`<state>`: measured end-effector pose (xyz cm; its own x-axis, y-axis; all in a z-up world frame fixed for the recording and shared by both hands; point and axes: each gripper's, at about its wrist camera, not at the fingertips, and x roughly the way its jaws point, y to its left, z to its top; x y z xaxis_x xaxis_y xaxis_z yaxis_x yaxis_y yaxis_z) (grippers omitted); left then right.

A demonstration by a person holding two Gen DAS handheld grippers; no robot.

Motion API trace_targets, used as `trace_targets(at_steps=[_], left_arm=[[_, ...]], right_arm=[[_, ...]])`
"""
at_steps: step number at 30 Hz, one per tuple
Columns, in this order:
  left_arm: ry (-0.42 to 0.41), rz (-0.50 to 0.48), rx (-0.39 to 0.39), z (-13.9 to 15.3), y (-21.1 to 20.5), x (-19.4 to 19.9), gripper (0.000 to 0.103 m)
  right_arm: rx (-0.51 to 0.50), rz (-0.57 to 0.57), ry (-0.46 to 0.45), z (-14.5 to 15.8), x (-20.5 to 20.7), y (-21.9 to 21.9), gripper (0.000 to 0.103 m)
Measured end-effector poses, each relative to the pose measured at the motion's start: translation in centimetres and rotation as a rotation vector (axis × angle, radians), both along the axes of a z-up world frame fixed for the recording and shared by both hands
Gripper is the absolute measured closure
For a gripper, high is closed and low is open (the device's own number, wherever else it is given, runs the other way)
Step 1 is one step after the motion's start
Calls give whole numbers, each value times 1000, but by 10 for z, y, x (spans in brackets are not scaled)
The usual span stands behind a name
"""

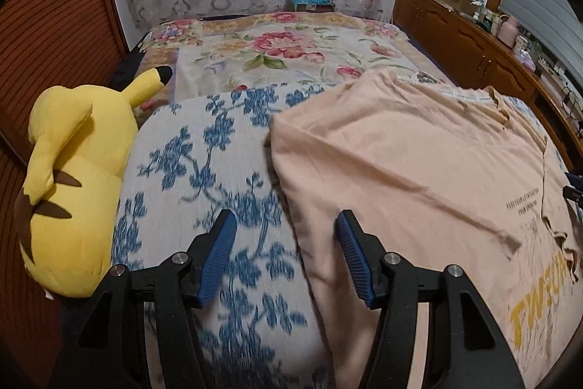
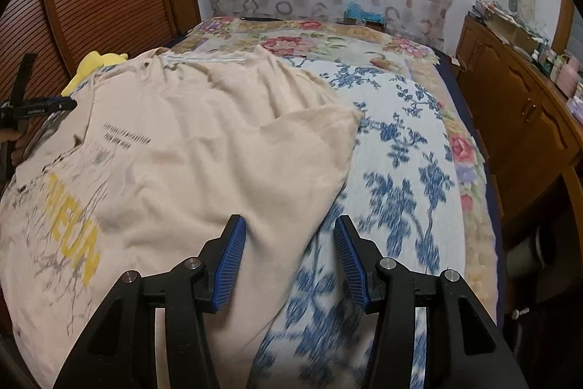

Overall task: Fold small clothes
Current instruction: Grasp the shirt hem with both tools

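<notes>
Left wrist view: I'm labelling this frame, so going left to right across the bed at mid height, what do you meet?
Wooden slatted panel → yellow plush toy → blue floral blanket → peach T-shirt → tip of the right gripper at the frame's right edge.
</notes>
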<state>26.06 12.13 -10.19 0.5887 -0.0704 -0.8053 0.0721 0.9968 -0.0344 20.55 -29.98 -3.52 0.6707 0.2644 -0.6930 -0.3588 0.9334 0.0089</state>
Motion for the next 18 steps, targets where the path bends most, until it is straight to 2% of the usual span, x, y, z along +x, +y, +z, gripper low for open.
trace_targets(at_steps=[4, 13, 15, 16, 17, 18], left_arm=[[0, -19, 6, 0, -3, 10, 44], [-7, -43, -4, 2, -5, 26, 57], [-8, -47, -10, 2, -4, 27, 67], [-5, -49, -23, 3, -5, 28, 77], [0, -51, -36, 3, -5, 29, 87], [6, -54, -45, 3, -6, 29, 89]], right_arm=[[22, -6, 16, 3, 24, -2, 50], [3, 18, 15, 3, 63, 10, 51], [-6, 19, 8, 2, 65, 15, 58], [-12, 17, 6, 0, 64, 16, 62], [-14, 22, 5, -1, 62, 17, 74], [-9, 30, 8, 0, 62, 19, 87]])
